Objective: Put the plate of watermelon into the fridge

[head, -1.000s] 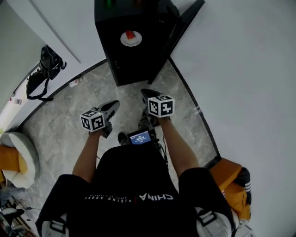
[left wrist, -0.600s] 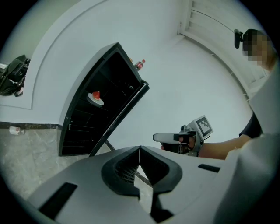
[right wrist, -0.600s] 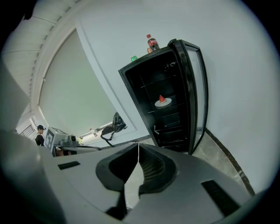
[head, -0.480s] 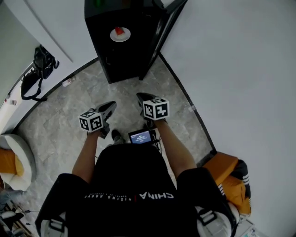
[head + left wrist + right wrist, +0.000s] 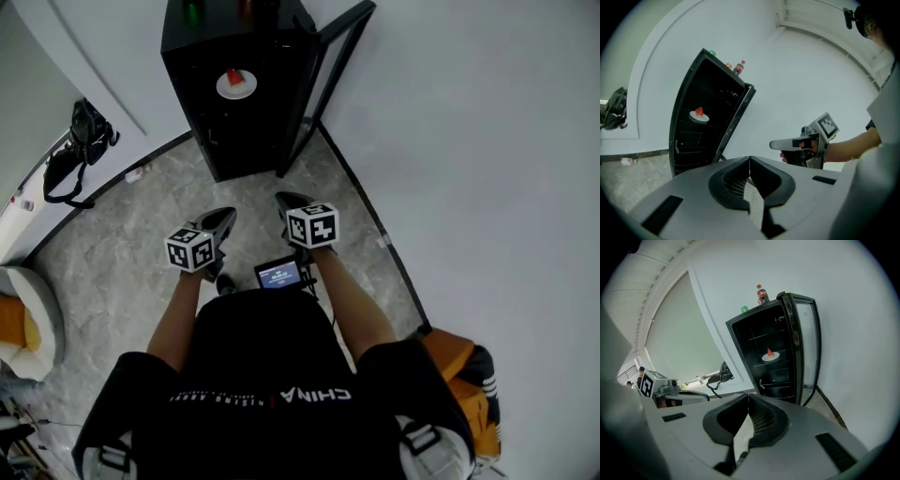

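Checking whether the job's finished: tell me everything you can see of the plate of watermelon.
The small round white plate holds one red watermelon wedge, tip up. It sits level on a middle shelf inside the tall black fridge, whose glass door stands open. Nothing else touches it.

A white plate (image 5: 236, 84) carrying a small red wedge of watermelon (image 5: 234, 75) sits level on a middle shelf inside the tall black fridge (image 5: 202, 131), upright on the floor, its glass door (image 5: 319, 94) swung wide open to the right
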### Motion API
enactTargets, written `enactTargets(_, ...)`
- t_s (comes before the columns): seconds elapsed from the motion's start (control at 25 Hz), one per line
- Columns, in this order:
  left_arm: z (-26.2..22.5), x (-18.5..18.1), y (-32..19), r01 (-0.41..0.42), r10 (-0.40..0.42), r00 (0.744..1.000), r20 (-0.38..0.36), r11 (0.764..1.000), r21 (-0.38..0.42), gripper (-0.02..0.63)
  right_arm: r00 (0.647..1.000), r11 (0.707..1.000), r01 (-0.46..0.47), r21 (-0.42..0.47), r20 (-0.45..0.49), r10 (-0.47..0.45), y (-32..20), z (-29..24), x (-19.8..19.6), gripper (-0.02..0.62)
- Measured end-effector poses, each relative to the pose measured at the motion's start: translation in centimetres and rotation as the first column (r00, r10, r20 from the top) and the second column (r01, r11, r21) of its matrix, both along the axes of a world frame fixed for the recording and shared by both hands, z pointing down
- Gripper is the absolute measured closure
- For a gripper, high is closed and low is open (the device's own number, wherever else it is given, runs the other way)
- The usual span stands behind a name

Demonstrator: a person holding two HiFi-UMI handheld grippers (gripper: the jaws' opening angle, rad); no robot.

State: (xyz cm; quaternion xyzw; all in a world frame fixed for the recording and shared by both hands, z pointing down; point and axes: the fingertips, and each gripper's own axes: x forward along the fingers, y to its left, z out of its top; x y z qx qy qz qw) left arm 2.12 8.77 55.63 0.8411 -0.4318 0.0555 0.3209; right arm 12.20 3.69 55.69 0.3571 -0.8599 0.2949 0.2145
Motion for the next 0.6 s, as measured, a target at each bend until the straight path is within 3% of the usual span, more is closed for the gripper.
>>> enactTargets(0.2, 0.0, -0.5, -0.9, -0.035, 0.036, 0.994, 0.104, 0.999, -0.014, 0.594, 1.0, 1.0, 0.007, 0.016, 0.027, -0.007, -1.7, -0.4, -1.2, 0.578)
enactTargets(0.6, 0.8, -1.3, -1.4, -0.044, 0.049, 0.986, 0.16, 0.998, -0.035, 0.594, 1.0, 1.0, 0.011, 0.017, 0.022, -0.011, -2.7, 0.0, -2.0, 0.58)
